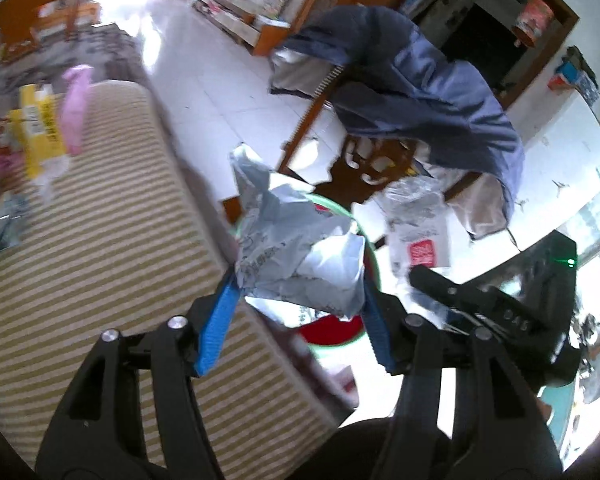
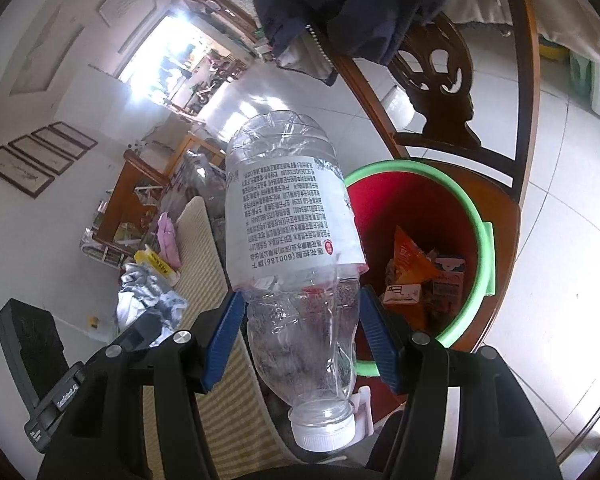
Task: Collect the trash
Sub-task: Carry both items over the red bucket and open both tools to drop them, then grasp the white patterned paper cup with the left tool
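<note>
My left gripper (image 1: 298, 280) is shut on a crumpled grey-white plastic bag (image 1: 296, 248) and holds it over the near rim of a red bucket with a green rim (image 1: 374, 258). My right gripper (image 2: 302, 300) is shut on an empty clear plastic bottle (image 2: 292, 240) with a white label, cap toward me. The bottle hangs beside and above the left side of the same bucket (image 2: 482, 240), which stands on a wooden chair and holds several wrappers and small cartons (image 2: 420, 276). The right gripper's body (image 1: 500, 312) shows in the left wrist view, holding the bottle (image 1: 418, 224).
A striped table top (image 1: 100, 248) lies left of the bucket, with a yellow box (image 1: 40, 128), pink bags (image 1: 76, 108) and other litter at its far end. A blue jacket (image 1: 420, 92) hangs over the wooden chair back (image 2: 440, 92). White tiled floor (image 2: 560, 240) surrounds the chair.
</note>
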`<state>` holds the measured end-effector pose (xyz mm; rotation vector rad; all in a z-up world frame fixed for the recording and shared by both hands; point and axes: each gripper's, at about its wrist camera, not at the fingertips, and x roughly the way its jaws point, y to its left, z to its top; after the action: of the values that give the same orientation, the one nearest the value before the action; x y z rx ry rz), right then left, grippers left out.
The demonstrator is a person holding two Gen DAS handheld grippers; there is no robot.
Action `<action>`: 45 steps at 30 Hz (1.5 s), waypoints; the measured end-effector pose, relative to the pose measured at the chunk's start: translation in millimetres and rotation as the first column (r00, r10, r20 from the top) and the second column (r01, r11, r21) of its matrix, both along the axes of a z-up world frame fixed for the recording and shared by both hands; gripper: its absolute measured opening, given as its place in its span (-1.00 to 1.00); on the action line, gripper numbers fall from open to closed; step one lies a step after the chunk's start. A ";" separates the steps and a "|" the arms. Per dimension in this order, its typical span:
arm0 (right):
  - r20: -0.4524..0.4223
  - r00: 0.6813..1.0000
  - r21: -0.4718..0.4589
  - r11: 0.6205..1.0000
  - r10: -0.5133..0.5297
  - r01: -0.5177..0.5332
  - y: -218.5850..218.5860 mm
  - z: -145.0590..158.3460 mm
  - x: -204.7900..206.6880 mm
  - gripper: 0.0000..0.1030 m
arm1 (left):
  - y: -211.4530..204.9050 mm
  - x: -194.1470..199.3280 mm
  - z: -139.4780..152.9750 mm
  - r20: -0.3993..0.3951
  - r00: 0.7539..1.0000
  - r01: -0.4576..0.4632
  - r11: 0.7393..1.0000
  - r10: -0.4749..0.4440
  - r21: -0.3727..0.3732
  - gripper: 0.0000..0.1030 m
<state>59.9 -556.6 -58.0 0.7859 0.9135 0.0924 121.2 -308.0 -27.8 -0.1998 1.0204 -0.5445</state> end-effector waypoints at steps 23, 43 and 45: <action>0.147 0.961 -0.075 0.971 0.234 -0.225 125.3 53.3 29.1 0.50 | 196.3 -5.9 -16.3 0.134 0.905 -0.423 0.883 0.403 0.201 0.66; 0.083 0.971 -0.149 0.966 0.223 -0.209 127.9 44.6 39.9 0.53 | 294.0 32.1 -47.2 0.090 0.816 -0.574 0.783 0.571 0.238 0.86; 0.080 0.971 -0.159 0.964 0.227 -0.213 129.2 44.2 40.0 0.53 | 295.1 43.5 -51.0 0.075 0.813 -0.574 0.776 0.577 0.260 0.86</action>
<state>99.9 -427.4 -13.9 0.5343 0.9015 0.2530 164.7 -12.9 -78.8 -0.2572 0.9683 0.1638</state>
